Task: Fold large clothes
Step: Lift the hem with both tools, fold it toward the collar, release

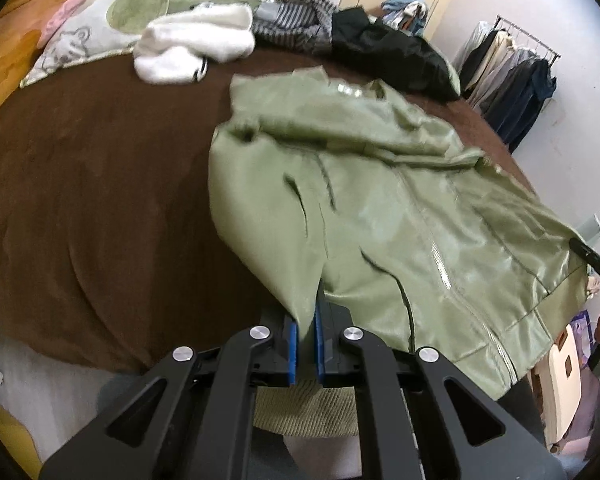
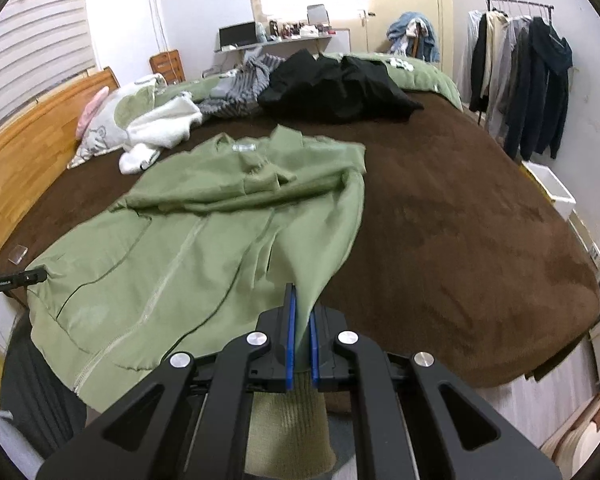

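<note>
The green jacket (image 2: 204, 240) is spread zipper-up at the bed's (image 2: 460, 216) near edge, collar toward the far edge. A sleeve cuff is clamped in each of the left gripper (image 1: 307, 344) and right gripper (image 2: 301, 344); both sleeves stretch back toward the body.

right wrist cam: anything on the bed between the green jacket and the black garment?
No. In the right wrist view, only bare brown blanket lies between the green jacket and the black garment.
</note>
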Available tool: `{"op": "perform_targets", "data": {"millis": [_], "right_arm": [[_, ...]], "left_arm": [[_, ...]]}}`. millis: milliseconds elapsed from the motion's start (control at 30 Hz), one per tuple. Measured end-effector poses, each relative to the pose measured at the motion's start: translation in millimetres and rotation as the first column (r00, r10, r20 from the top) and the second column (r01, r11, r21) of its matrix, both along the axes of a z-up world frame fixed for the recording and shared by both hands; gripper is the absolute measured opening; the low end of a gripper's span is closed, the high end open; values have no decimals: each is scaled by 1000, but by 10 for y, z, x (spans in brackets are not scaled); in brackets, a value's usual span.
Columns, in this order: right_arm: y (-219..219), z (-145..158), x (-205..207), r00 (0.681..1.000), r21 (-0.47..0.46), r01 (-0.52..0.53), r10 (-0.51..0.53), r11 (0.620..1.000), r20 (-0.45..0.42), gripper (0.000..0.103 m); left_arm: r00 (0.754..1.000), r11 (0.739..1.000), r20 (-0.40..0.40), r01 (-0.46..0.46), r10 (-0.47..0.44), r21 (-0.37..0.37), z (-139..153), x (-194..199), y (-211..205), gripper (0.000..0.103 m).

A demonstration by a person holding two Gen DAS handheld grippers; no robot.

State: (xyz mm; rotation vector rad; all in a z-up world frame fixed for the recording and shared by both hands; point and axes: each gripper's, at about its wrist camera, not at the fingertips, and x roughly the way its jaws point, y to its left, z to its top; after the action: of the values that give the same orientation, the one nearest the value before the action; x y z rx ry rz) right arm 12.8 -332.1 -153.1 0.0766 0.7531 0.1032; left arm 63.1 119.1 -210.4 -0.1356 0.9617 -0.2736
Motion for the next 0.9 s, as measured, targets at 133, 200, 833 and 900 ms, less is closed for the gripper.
{"op": "perform_targets", "data": {"millis": [133,200,833,900], "right_arm": [[-35,221,266,999,9,-16,16,1000,35,6],[-41,376,459,998,-6,-23,23,1000,60,6],[-166,470,3233,996,-48,67,-65,997,56,6],[-196,271,3605,996,-60,91,-90,994,5,6]], "left_arm": [[998,1000,58,7,-8,16,276,210,-94,9],[996,1000,88,5,-6,10,436,376,-122,9],[983,992,128,-127,128,-23,694,3058,-324,10],[986,990,93,-138,139,-18,527,3389,-342,10]]}}
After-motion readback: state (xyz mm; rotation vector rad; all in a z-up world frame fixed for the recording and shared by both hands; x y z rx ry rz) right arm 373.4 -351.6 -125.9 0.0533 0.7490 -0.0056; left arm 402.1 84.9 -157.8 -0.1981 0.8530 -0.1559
